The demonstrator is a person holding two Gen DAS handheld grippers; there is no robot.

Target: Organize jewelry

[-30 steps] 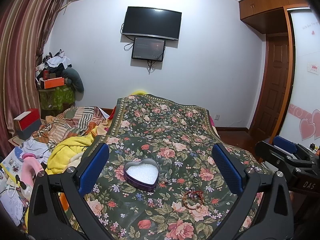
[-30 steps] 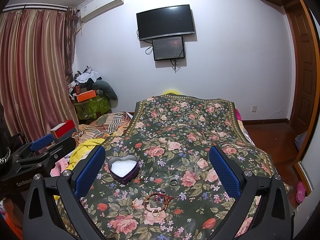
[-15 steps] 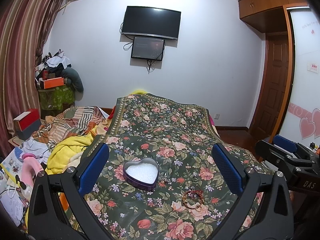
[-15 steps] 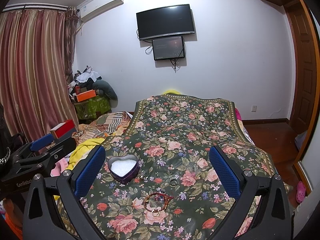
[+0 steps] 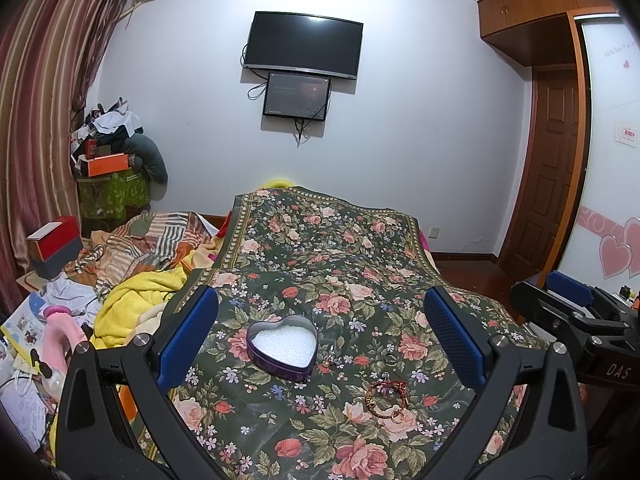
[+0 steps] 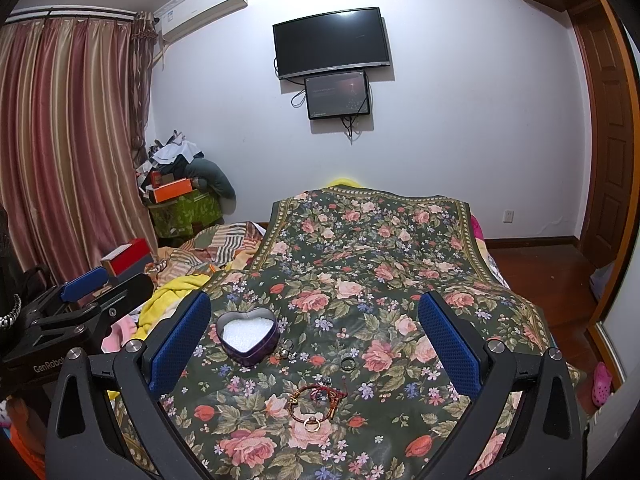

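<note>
Both grippers, left gripper and right gripper, hovered with fingers wide, holding nothing. The bracelet lay on the floral bedspread near the bed's near edge, the heart tin just beyond it toward the left edge. Judged light, limp and snag-prone on soft cloth: pinch across its cord, not the charms.
</note>
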